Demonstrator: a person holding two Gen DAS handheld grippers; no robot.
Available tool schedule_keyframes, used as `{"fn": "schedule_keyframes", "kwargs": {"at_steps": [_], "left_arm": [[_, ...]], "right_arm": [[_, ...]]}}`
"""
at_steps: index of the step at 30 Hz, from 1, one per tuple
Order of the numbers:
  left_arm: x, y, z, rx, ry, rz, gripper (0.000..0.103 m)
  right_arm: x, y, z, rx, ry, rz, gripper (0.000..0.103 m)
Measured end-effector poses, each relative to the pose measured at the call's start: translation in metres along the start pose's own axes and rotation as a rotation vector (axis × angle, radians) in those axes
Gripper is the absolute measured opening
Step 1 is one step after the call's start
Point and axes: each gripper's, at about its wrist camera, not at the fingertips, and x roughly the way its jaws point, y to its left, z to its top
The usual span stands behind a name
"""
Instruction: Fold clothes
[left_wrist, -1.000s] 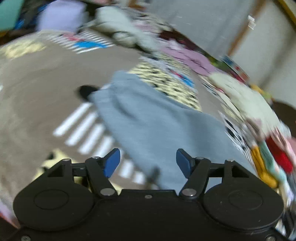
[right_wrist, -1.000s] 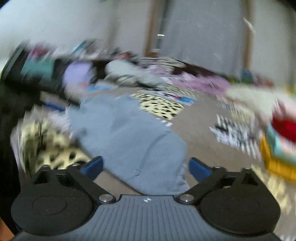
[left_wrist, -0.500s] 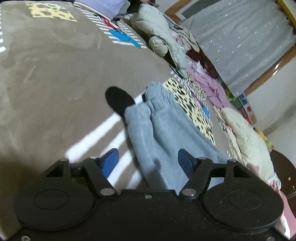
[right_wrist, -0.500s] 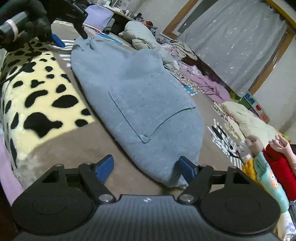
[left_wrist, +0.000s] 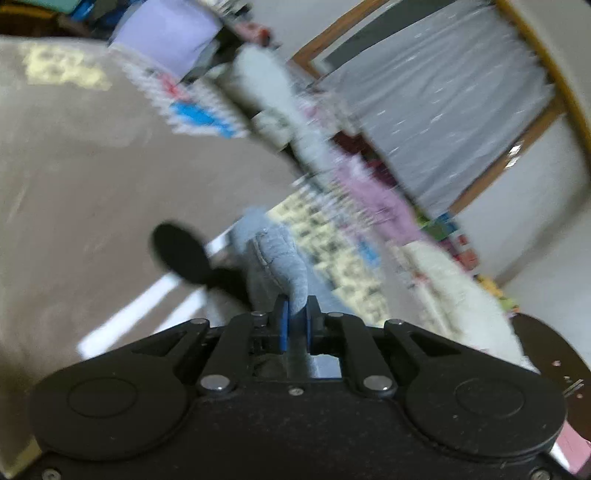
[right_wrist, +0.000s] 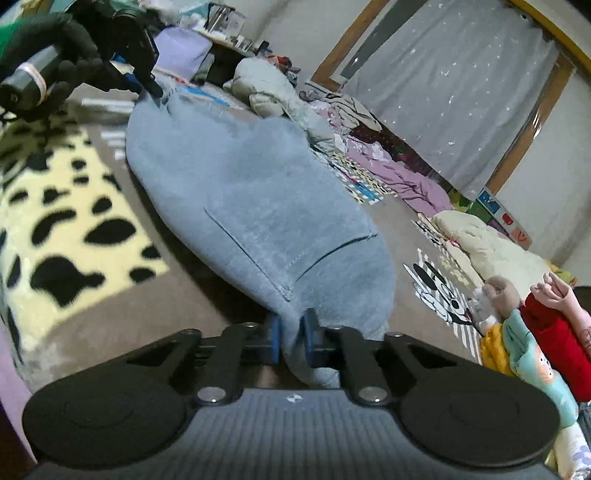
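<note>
Grey sweatpants (right_wrist: 258, 206), both tongs (left_wrist: 295, 317) (right_wrist: 291, 332) just clamped on fabric.

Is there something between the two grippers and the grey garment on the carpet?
Nothing visible. The right gripper is shut on the near edge of the grey garment, and the left gripper is shut on its far end.

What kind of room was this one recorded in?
Most likely a lived-in bedroom or playroom at home. A patterned play rug covers the floor, a grey curtain hangs in a wood-framed window, and loose clothes lie piled along the wall.
</note>
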Motion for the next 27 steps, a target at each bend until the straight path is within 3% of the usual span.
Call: {"fn": "schedule_keyframes", "kwargs": {"at_steps": [5, 12, 20, 27], "left_arm": [[-0.01, -0.028, 0.018, -0.019, -0.033, -0.103, 0.006], [0.034, -0.074, 0.041, 0.02, -0.039, -0.168, 0.006], [0.131, -0.097, 0.043, 0.07, 0.031, -0.119, 0.006], [0.203, -0.098, 0.036, 0.121, 0.105, -0.044, 0.006]], "right_arm": [[-0.025, -0.023, 0.009, 0.054, -0.069, -0.026, 0.009], [-0.022, -0.086, 0.023, 0.189, -0.106, -0.022, 0.009], [0.04, -0.161, 0.013, 0.447, -0.065, 0.032, 0.009], [0.105, -0.198, -0.011, 0.701, -0.029, 0.125, 0.009]]}}
